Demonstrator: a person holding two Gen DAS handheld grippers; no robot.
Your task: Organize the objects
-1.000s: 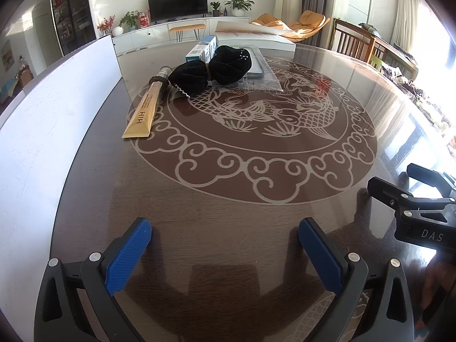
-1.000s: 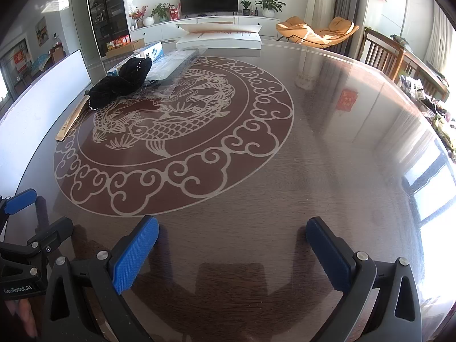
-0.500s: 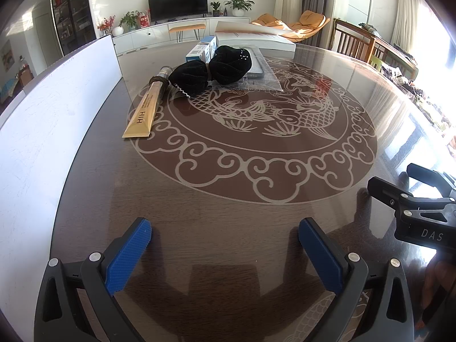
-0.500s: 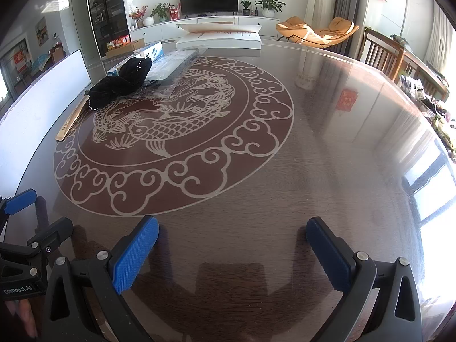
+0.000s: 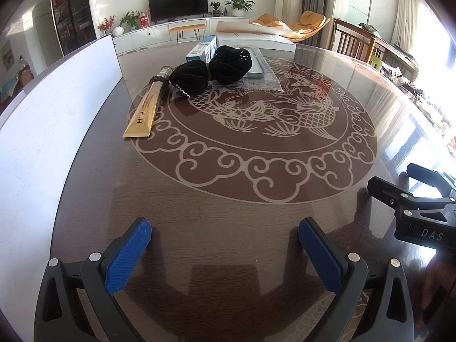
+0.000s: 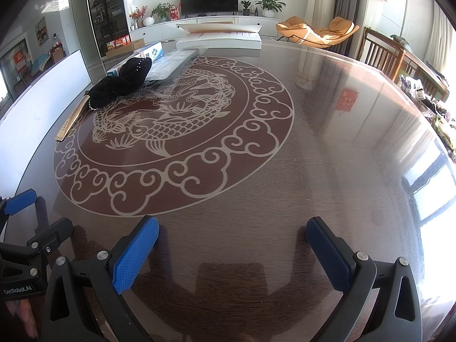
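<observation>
Broadly, the round dark table (image 5: 228, 208) with its pale fish-and-cloud medallion fills both views, and most of its glossy top lies bare between the tongs and the things at the far left side. Its curved rim runs close along a white panel (image 5: 51, 119) on the left, while on the right it sweeps toward wooden chairs (image 6: 399, 57) and bright windows. At the far edge a long white box (image 6: 225, 38) sits with an open flap.

Just in front of that box, the things to sort lie clustered: a clear plastic sleeve (image 5: 262, 74) lies flat over the medallion's far rim with a flat grey item inside; a black cloth bundle (image 5: 216, 69), cinched in the middle into two lobes with small white dots on the far lobe, rests on the sleeve's near-left corner; a blue-and-white carton (image 5: 201, 50) stands just behind the bundle; and a long gold tube (image 5: 145, 111), its dark-banded cap end touching the bundle, points toward the near left rim.

Both tools hover low over the near table edge, well apart from the cluster. The left tongs (image 5: 225, 245) are spread wide with nothing between the blue pads, and the right tongs (image 6: 232, 242) are likewise spread wide and hold nothing. Each tool shows at the side of the other's view, level and side by side.
</observation>
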